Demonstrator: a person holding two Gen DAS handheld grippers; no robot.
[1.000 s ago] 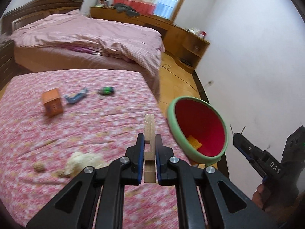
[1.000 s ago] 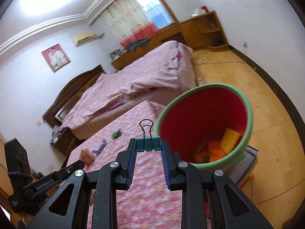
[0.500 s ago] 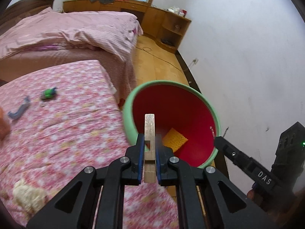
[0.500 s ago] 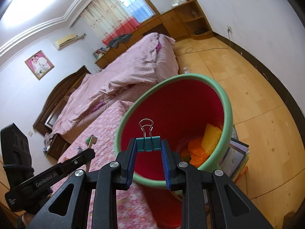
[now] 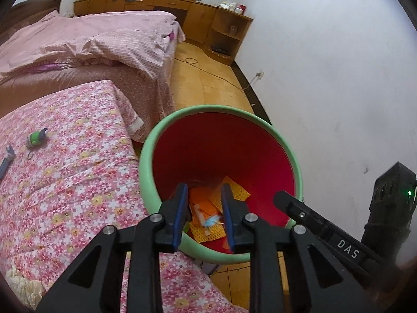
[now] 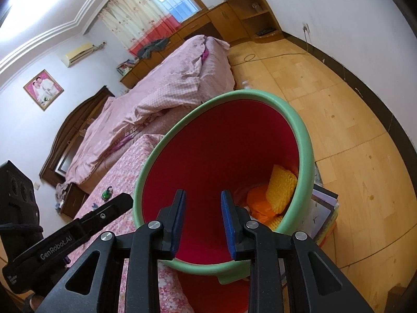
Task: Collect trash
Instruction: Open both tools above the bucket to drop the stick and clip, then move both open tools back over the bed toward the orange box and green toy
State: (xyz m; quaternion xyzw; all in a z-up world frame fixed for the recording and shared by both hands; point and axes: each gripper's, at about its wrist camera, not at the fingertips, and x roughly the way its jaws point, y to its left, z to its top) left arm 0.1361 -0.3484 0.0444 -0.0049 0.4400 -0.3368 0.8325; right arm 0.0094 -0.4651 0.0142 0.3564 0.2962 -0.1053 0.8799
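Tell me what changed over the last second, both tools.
Both tools swung over the red bin and opened. The left tool let go of its wooden clothespin; the right tool released its teal binder clip. Neither item can be picked out in the bin. The green toy on the floral bedspread stayed put.

The bin (image 5: 146,156) stands on the floor just beside the right edge of the near bed (image 5: 65,182), its mouth tipped toward the cameras. In it, at the bottom, lies a heap of scraps (image 5: 208,216) — a ridged pad (image 6: 282,187) leans against the right inner wall. Both grippers hover at the bin's near rim, the left gripper (image 5: 203,211) to the left of the right gripper (image 6: 203,216), jaws apart with nothing between them. On the near bed, far left, lie a small toy (image 5: 37,138) and a wrench (image 5: 6,160); a crumpled wad (image 5: 23,287) sits at its near left corner. Behind this bed stands a second bed (image 5: 91,41), with cabinets (image 5: 208,18) along the far wall.
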